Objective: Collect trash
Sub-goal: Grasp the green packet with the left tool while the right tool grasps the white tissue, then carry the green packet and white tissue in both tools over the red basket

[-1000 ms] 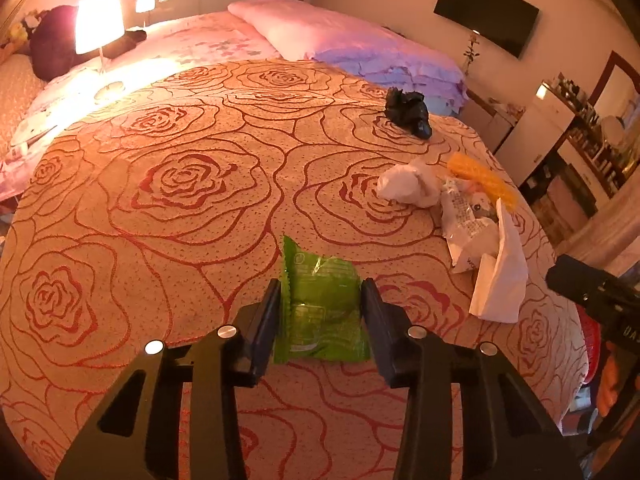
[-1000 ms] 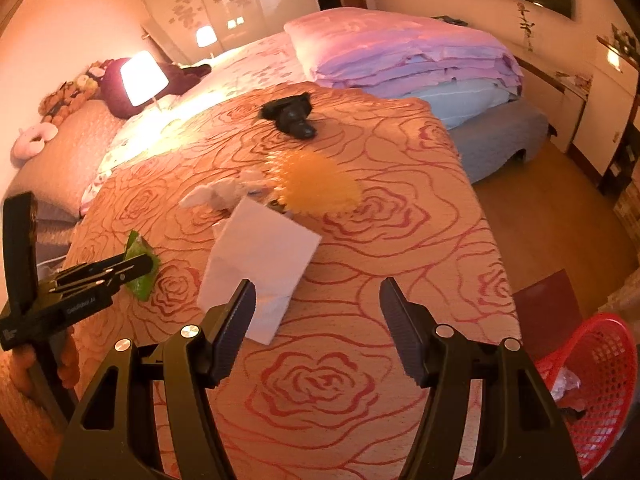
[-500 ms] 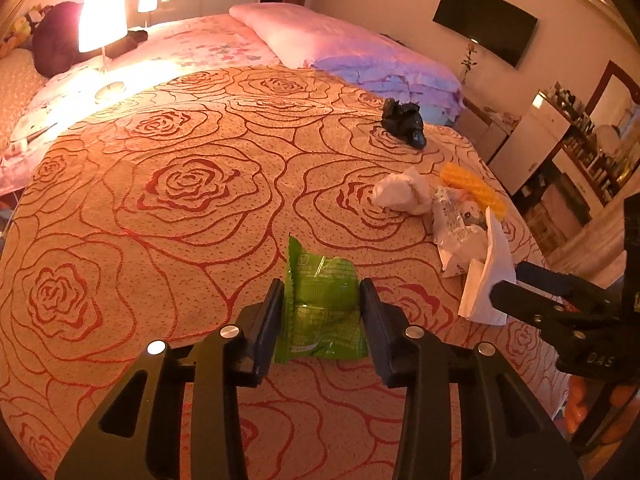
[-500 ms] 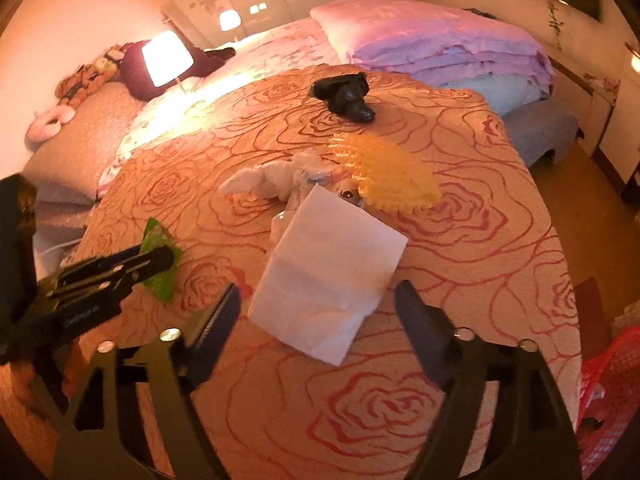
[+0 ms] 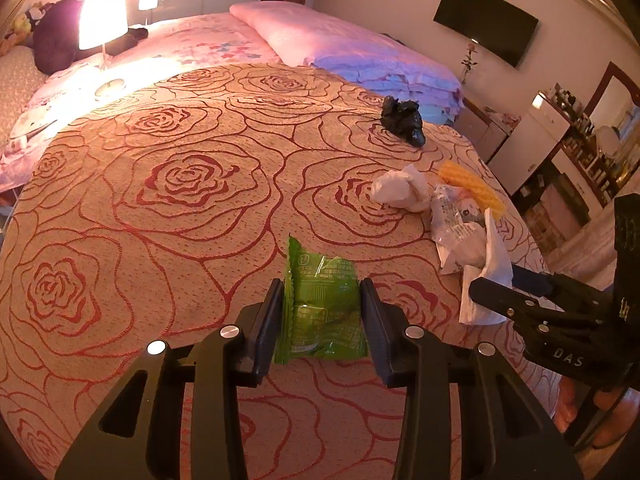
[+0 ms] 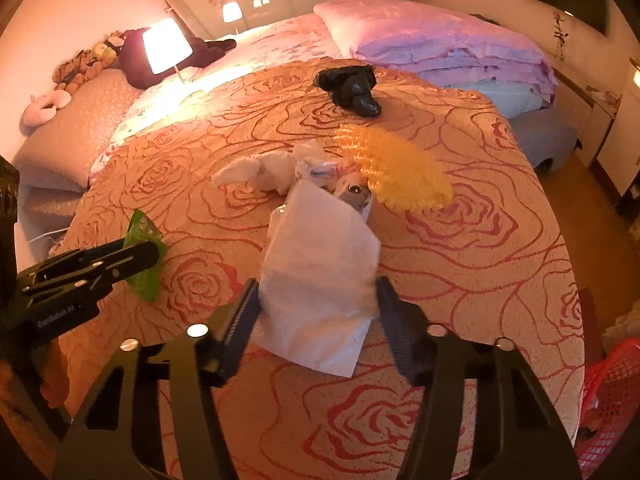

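Trash on rose-print bedspread (image 5: 168,208): six pieces counted, two bracketed by grippers.
Left gripper (image 5: 322,312) clenched on one green wrapper (image 5: 320,312), unchanged from 1 s ago. Right gripper (image 6: 318,312) has advanced; its fingers now flank one white napkin (image 6: 320,276), left pad touching, clamp not confirmed. Beyond lie one crumpled tissue (image 5: 400,192), one clear packet (image 5: 456,232), one yellow spiky piece (image 6: 394,172), one black bag (image 5: 402,120). One red basket (image 6: 612,396) off the bed's edge.

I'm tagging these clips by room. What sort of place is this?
A bedroom, most likely: a bed with folded quilts, a lit lamp and a wall TV.
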Action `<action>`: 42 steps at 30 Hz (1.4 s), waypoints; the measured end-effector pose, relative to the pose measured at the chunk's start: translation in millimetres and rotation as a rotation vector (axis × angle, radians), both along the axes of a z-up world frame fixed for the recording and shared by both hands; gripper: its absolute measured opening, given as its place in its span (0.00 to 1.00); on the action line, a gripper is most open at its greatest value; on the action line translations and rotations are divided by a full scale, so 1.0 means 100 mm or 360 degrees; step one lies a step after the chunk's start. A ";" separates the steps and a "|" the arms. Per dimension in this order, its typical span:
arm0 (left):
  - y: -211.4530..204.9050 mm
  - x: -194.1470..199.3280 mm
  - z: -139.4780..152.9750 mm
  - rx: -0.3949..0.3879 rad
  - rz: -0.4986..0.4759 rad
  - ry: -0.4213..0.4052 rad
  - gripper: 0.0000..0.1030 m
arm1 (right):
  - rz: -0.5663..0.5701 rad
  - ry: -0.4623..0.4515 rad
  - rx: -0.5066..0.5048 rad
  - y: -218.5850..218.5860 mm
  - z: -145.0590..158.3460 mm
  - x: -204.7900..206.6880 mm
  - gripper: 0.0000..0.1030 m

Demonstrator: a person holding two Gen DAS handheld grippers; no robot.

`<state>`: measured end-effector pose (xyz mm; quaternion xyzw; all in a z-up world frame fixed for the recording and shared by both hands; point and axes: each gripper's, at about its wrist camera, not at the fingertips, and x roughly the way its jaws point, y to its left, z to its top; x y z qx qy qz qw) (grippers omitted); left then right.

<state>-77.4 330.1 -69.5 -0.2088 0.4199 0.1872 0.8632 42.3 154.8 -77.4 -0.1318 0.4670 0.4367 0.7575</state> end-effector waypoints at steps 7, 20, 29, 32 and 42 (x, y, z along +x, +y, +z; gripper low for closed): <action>-0.06 0.01 0.01 0.0006 -0.0009 -0.0002 0.36 | 0.0032 -0.0013 0.0020 -0.05 0.04 -0.03 0.34; -0.13 0.10 0.08 0.0030 -0.0049 -0.0023 0.36 | -0.0054 -0.0039 0.0075 -0.29 0.19 0.09 0.27; -0.25 0.20 0.19 0.0063 -0.0109 -0.0054 0.36 | -0.0156 -0.0078 0.0116 -0.52 0.33 0.24 0.27; -0.31 0.25 0.24 0.0078 -0.0137 -0.0071 0.36 | -0.0188 -0.0101 0.0133 -0.59 0.38 0.30 0.27; -0.56 0.47 0.39 0.0119 -0.0278 -0.0114 0.36 | -0.0269 -0.0146 0.0180 -0.78 0.53 0.42 0.27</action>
